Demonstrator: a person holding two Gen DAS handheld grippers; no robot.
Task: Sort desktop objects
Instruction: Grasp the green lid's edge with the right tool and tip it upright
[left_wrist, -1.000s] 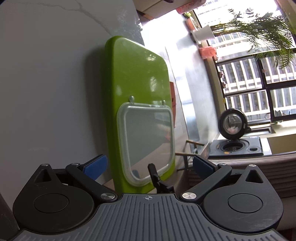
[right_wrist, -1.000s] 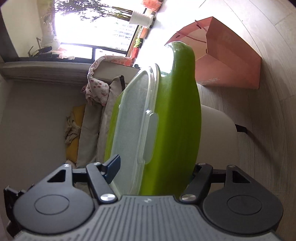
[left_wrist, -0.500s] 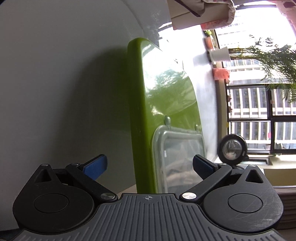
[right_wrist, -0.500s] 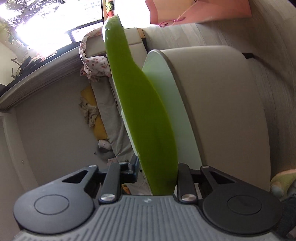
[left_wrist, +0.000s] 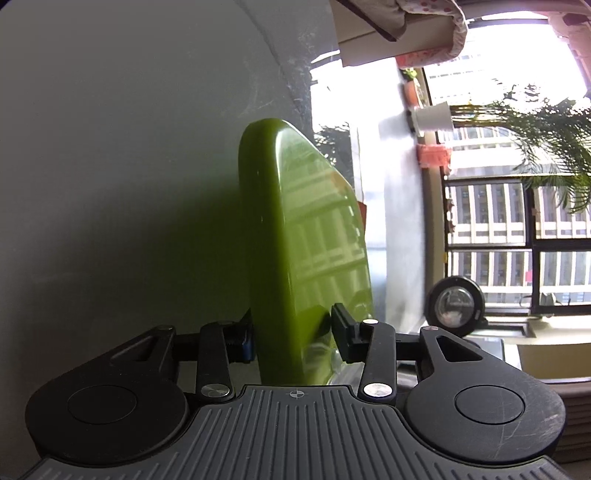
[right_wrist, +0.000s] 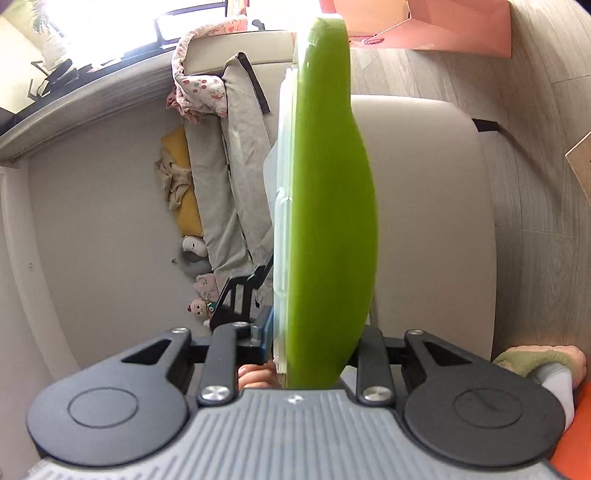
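So on my left wrist feed, the left tool (left_wrist: 291, 334) is pinched tight on the bottom edge of the green tray (left_wrist: 306, 243), one pad on each face, no gap at all. The tray runs edge-on up the middle of the frame, glossy side facing right with the window (left_wrist: 517, 229) reflected in it. Grey counter (left_wrist: 110, 166) fills the whole left half, and a round black fan (left_wrist: 456, 306) sits lower right.

Right wrist feed: the right tool (right_wrist: 317, 343) is also clamped down on the same tray (right_wrist: 328, 206), which stands edge-on dead centre. A clear plastic lid (right_wrist: 282, 221) lies flat against the tray's left face, and the left pad presses on it. A sofa (right_wrist: 236, 177) is on the left, a pink paper bag (right_wrist: 443, 26) upper right.
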